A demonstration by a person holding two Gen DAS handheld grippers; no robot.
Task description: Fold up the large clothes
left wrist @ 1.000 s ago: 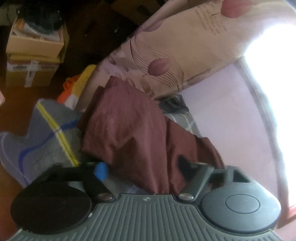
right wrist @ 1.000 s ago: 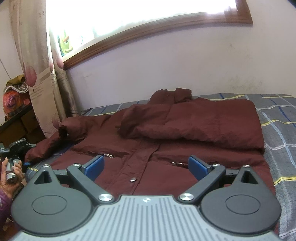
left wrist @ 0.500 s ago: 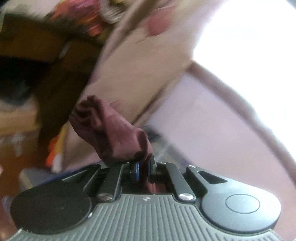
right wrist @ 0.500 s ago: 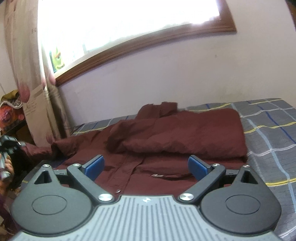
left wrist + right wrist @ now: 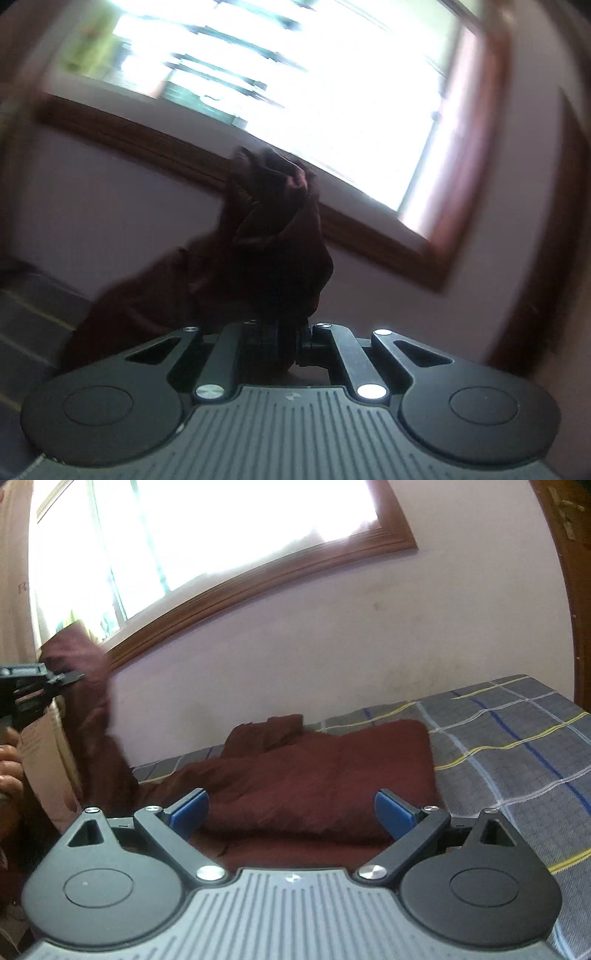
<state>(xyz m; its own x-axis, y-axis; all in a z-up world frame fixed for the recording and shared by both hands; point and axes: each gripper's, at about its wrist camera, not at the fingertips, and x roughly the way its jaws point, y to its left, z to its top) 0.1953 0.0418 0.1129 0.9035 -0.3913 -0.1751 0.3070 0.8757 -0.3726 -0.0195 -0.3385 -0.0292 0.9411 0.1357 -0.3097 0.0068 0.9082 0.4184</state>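
The left gripper (image 5: 284,343) is clenched on the maroon jacket's sleeve (image 5: 273,236), lifted at left. The right gripper (image 5: 291,812) hovers with jaws spread above the jacket body (image 5: 317,775). The fabric looks soft, bulky and droopy; best gripped at cuffs or hems.

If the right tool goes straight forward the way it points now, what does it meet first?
Most likely the maroon jacket lying on the checked bedcover. The right tool is open, and the folded cloth fills the gap directly ahead; the wall is behind it. Depth is uncertain.

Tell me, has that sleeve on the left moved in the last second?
Yes. The sleeve, pinched by the left hand-held gripper, has risen from bed level up to the window frame.
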